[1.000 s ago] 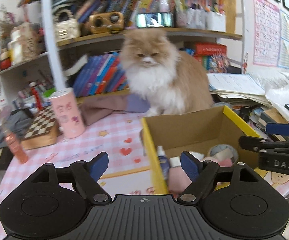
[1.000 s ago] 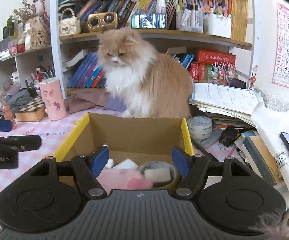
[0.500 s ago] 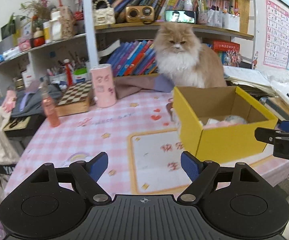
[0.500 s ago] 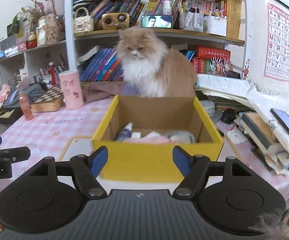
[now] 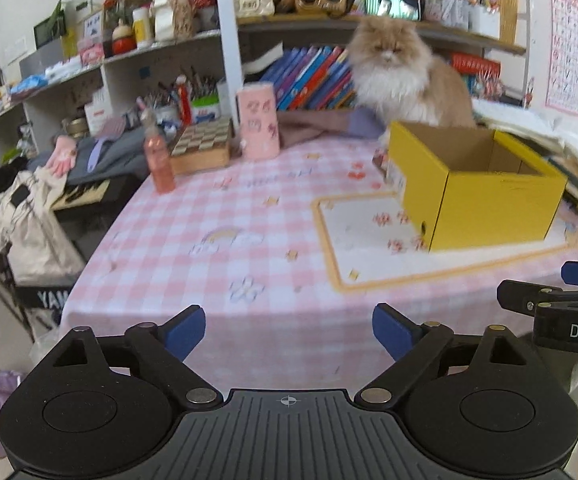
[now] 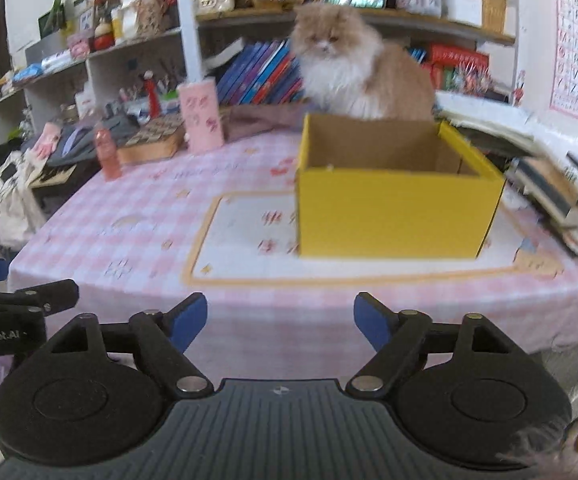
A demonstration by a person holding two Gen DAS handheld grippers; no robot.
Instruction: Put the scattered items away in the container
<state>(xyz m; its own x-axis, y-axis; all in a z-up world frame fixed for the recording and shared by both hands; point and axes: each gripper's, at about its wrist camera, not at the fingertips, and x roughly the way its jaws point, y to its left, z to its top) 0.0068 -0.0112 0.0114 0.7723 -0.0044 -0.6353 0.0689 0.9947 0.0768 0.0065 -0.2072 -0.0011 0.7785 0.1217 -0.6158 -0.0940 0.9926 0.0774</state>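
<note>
Both opening jaws stand well short of the yellow box point(image 6: 393, 216).

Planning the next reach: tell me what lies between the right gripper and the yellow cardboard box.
Only bare pink checked tablecloth and its white printed panel separate the empty, opening right gripper from the yellow cardboard box, per the right wrist view.

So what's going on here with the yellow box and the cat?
A person holds a claw in each hand, tidying items into the yellow box on the pink checked table. Right now the left claw and the right claw are both empty, jaws opening, near the table's front edge. A fluffy cat sits just behind the box.
</note>
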